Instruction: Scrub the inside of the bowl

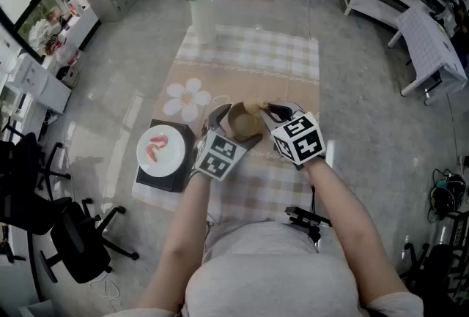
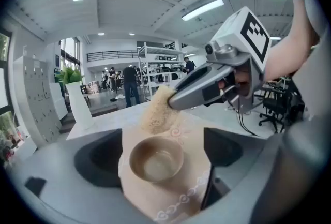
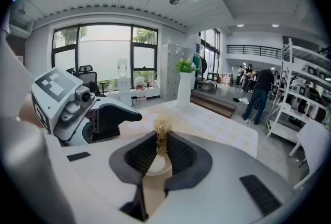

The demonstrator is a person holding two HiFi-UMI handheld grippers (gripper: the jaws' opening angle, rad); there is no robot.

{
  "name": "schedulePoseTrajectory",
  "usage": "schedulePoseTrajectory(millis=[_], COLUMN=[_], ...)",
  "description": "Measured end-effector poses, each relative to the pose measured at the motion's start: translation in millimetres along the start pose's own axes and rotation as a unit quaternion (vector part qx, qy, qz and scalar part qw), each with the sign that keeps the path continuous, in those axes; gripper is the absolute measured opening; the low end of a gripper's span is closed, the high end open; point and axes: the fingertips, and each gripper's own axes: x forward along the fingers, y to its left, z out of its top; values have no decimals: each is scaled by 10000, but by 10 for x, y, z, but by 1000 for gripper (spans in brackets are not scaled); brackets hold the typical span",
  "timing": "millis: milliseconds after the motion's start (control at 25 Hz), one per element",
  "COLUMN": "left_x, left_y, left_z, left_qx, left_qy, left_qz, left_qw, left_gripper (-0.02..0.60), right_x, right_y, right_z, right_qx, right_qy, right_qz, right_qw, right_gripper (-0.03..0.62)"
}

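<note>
A small brown bowl (image 1: 245,122) (image 2: 156,159) stands upright on the beige cloth of the table (image 1: 293,59). My left gripper (image 1: 222,120) is open, one jaw on each side of the bowl, with a gap showing on both sides. My right gripper (image 1: 267,112) (image 3: 161,148) is shut on a straw-coloured scrubber (image 3: 162,134) (image 2: 156,110). The scrubber hangs just above the far rim of the bowl. Whether it touches the rim I cannot tell. In the right gripper view only a pale sliver of the bowl (image 3: 155,164) shows under the jaws.
A white plate (image 1: 161,148) with something pink on it rests on a dark square tray at the left. A flower-shaped mat (image 1: 187,97) lies behind it, and a white vase with a green plant (image 1: 199,8) stands at the table's far end. Office chairs (image 1: 66,228) stand on the left.
</note>
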Motion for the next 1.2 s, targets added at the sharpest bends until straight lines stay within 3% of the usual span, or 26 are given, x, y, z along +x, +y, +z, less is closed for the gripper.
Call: schedulePoseTrajectory(millis=[200,320,680,960,1200], left_x=[-123,-225,-513,-621,-722], left_y=[-31,-21,37,50,26], left_z=[149,259,546,627,742], left_qx=[26,25,-272,-548,-567], left_qy=[-248,-476,-1231,-1550,-1957], left_qz=[202,459,1185,1448,1585], left_qw=[9995,9978,9849,9757,9661], left_gripper=[460,331,87,12,11], right_x=[-199,-302,-520,-646,-701], right_y=[-13,39,162,240,255], right_z=[131,175,248,336,307], right_qx=[181,246,339,-76,213], right_qy=[-451,-739,-1423,-1888,-2312], right_qz=[-205,-293,-440,-870,-947], right_qw=[9986,9965,9883,9781,9680], right_gripper=[60,61,60,61,60])
